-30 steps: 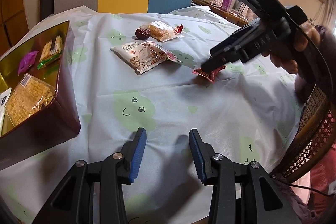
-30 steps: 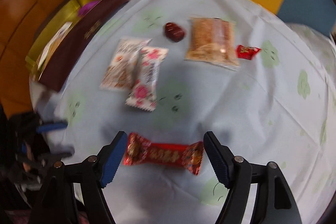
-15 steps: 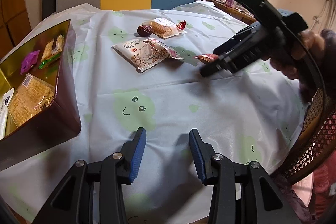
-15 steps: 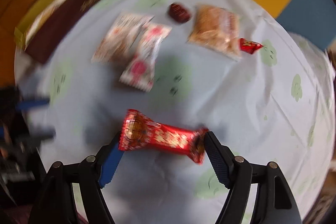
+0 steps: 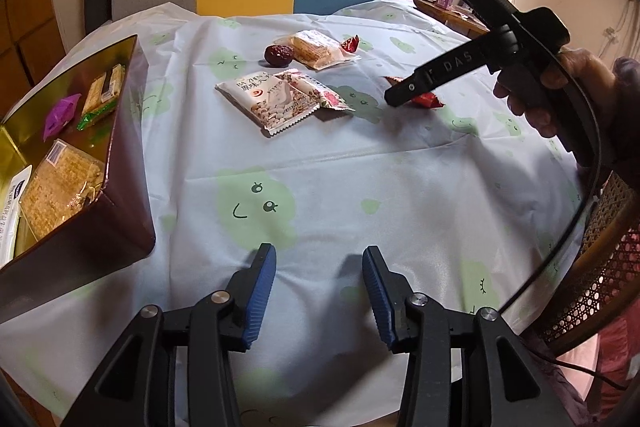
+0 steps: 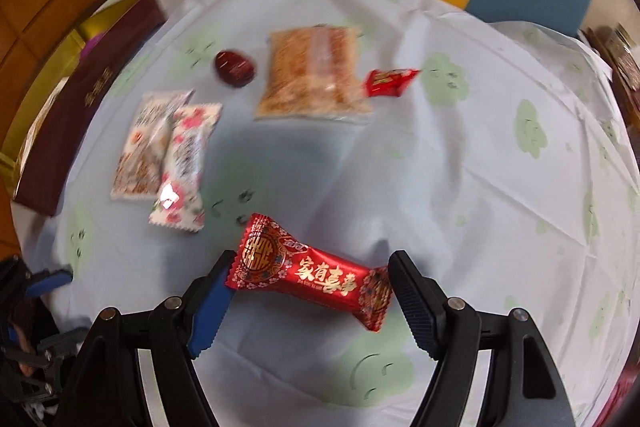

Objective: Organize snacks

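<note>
In your left wrist view, your left gripper (image 5: 319, 281) hangs with jaws wide and bare over the desk (image 5: 400, 187), beside the gold-lined maroon box (image 5: 100, 187).

In your right wrist view, your right gripper (image 6: 310, 297) pinches the long red foil candy wrapper (image 6: 312, 273) by its crimped ends only. A quick swing towards the box could let that slick foil slip out.

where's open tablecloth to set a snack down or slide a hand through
Bare cloth lies between the left gripper and the white nut packet, bordered left by the gold box. The right side past the red candy is bare too. It is crowded around the date and wafer pack.
</note>
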`<state>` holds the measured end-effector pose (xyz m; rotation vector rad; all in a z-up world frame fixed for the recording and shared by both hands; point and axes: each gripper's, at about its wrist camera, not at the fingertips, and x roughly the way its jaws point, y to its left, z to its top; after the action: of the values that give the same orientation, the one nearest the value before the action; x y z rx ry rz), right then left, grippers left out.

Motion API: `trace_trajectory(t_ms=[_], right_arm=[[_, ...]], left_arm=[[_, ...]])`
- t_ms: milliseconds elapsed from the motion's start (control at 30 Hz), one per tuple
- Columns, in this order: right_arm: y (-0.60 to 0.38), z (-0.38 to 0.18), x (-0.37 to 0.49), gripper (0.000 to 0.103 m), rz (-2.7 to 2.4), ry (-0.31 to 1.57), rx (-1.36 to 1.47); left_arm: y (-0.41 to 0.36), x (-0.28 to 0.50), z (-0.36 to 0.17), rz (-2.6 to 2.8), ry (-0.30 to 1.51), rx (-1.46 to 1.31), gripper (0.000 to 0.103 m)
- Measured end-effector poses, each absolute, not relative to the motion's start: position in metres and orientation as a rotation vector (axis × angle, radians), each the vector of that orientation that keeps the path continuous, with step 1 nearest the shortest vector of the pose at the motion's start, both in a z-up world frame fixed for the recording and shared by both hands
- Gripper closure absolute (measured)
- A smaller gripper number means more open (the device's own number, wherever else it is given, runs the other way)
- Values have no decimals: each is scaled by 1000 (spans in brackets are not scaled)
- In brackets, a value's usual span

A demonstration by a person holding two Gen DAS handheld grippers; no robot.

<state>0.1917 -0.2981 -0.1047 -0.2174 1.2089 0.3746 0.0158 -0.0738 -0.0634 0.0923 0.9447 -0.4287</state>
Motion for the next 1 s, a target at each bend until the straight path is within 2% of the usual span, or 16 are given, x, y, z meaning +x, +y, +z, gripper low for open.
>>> trace_trajectory(t_ms=[167, 333, 767, 1000], right_arm=[[-311, -99, 198, 26, 331, 1196, -169], [-314, -85, 193, 26, 520, 1251, -14], [-298, -83, 174, 26, 683, 1336, 38], [-318, -69, 179, 26, 703, 1253, 185]], left_arm=[[-72, 16, -63, -433, 945, 84, 57], [-71, 16, -63, -437, 945, 80, 57], [-72, 13, -64, -441, 926, 81, 55], [-71, 12, -64, -450, 919, 79, 55]])
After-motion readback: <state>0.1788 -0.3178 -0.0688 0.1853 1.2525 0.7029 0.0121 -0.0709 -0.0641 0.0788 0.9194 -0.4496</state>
